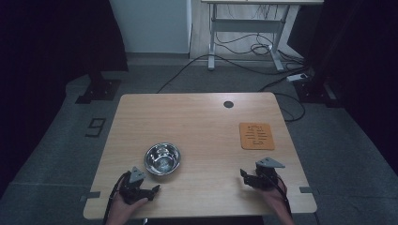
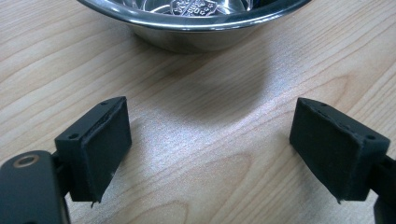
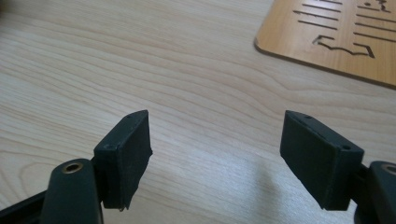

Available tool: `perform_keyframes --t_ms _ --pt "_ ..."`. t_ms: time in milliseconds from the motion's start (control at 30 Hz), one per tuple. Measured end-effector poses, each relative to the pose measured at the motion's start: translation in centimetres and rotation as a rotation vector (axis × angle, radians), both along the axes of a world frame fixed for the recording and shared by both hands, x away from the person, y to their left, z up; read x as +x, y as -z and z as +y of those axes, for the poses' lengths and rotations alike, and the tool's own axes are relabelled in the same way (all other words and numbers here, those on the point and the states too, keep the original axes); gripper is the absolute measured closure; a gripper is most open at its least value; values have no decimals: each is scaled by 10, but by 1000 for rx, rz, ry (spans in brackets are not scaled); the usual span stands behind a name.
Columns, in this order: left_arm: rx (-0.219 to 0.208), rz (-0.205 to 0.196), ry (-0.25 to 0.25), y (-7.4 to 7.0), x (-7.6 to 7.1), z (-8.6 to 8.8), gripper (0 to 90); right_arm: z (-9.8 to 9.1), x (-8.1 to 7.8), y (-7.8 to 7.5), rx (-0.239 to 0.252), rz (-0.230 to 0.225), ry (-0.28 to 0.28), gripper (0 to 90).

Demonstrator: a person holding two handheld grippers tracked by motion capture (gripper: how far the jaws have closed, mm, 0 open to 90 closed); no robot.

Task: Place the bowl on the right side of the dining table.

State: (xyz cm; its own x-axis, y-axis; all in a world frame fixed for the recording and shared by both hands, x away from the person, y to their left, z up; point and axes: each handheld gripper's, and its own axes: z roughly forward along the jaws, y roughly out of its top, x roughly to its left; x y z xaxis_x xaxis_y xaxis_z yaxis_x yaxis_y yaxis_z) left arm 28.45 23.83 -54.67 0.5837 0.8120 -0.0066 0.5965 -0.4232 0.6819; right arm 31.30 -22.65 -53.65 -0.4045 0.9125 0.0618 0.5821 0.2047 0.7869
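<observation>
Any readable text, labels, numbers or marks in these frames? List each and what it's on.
"9": dark floor marking on the grey carpet left of the table.
Stamped emblem in the bottom of the steel bowl: lettering is there, too small and blurred to read.
Cut-out lines and a shape in the orange wooden mat: a pattern of slots, no legible words.
No markings on the left gripper or right gripper.

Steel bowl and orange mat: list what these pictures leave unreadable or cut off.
- Steel bowl: left gripper view, the top edge cuts off its far rim; the stamp inside is too blurred to read.
- Orange mat: right gripper view, the top and right edges crop it.
- Orange mat's cut-out lines: high view, too small to read.
</observation>
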Motion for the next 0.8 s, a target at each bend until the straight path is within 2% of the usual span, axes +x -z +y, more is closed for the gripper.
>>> perform_keyframes --t_ms 367,467,700,800 --pt "0 0 -1 0 0 0 124 10 -1 -17 34 -35 -39 253" --pt "0 0 -1 0 0 0 124 10 0 -19 42 -36 -37 256" --pt "0 0 -3 0 0 0 124 8 1 -28 100 -52 -18 272" --pt "0 0 -3 0 0 0 124 8 1 -31 100 -54 -16 273"
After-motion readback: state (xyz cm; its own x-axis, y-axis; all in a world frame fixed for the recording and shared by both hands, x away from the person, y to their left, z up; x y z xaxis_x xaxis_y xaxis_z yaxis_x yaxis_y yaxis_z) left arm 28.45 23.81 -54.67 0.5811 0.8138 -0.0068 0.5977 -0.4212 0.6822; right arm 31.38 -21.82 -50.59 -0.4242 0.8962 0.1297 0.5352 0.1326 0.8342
